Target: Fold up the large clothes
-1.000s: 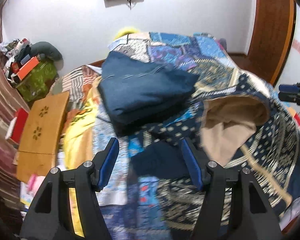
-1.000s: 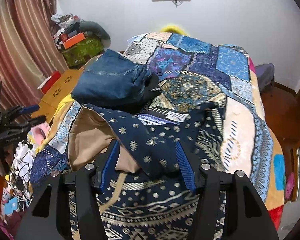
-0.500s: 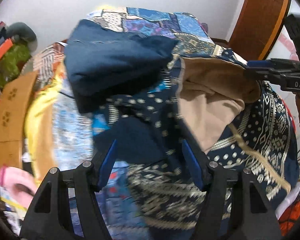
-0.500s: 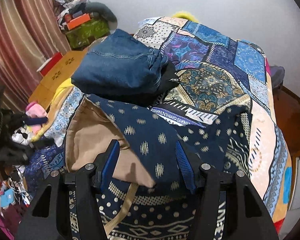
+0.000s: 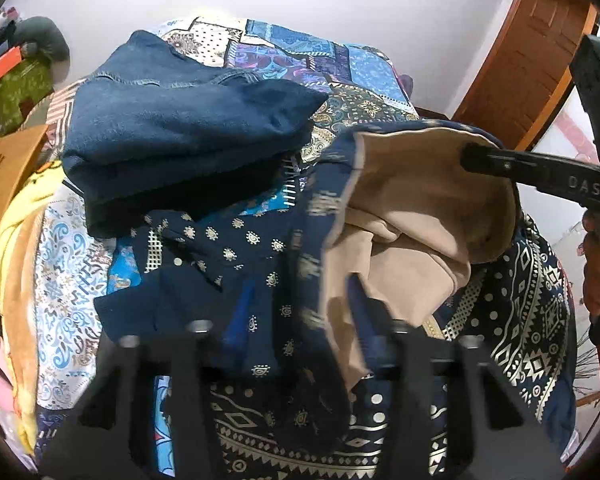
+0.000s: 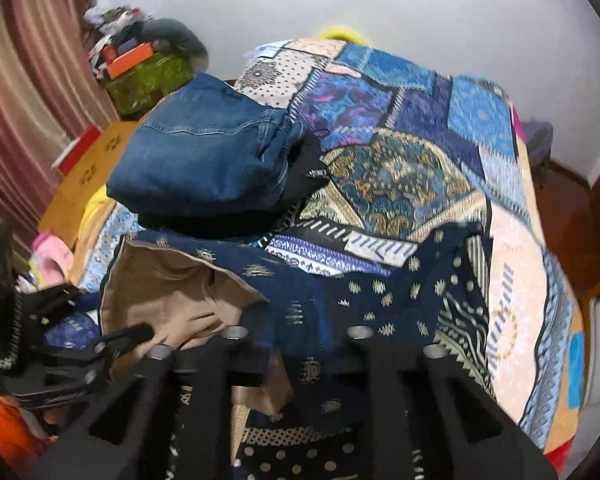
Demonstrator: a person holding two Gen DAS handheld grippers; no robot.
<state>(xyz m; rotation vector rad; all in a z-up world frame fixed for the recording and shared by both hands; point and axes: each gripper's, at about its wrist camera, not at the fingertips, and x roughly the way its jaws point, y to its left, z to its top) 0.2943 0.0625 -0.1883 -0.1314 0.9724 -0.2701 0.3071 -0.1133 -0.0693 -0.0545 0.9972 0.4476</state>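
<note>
Both tools, left tool (image 5: 296, 344) and right tool (image 6: 300, 344), have just closed on the navy patterned garment (image 6: 380, 292); next, lift and fold its edge away from them.

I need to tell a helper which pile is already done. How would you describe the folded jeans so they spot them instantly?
Start at the bed's patchwork bedspread. Near its left edge lies a thick folded bundle of blue denim jeans. It is plain, stitched denim, unlike the navy gold-printed garment with tan lining spread just before it.

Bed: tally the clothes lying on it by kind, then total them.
Folded jeans: 1
Black folded garment under the jeans: 1
Navy printed garment with tan lining: 1
Total: 3
</note>
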